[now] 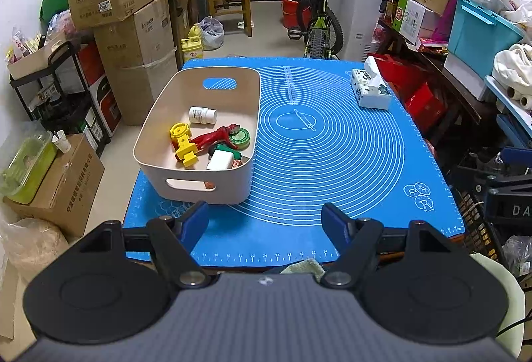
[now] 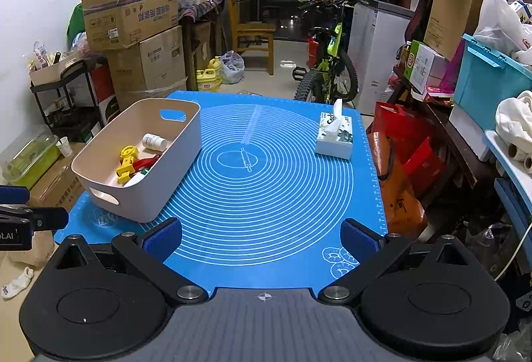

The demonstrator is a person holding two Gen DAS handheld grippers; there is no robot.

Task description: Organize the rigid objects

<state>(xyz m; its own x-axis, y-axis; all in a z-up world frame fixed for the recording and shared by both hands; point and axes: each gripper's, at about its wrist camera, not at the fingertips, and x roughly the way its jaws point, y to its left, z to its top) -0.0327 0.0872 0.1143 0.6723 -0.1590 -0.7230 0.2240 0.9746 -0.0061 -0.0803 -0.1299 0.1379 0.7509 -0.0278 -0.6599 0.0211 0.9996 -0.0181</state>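
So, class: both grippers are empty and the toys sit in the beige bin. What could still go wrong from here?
1. The beige bin sits near the left edge of the blue mat; a nudge from the open left gripper might push it off.
2. The tissue box stands alone on the mat; the open right gripper could mistake it for a rigid item.

Both grippers showing black plastic arms w/ round disc housings, blue ribbed pads, silver pivot screws, grey textured body w/ small crosshair mark; white lettering, possibly "ot.AI".
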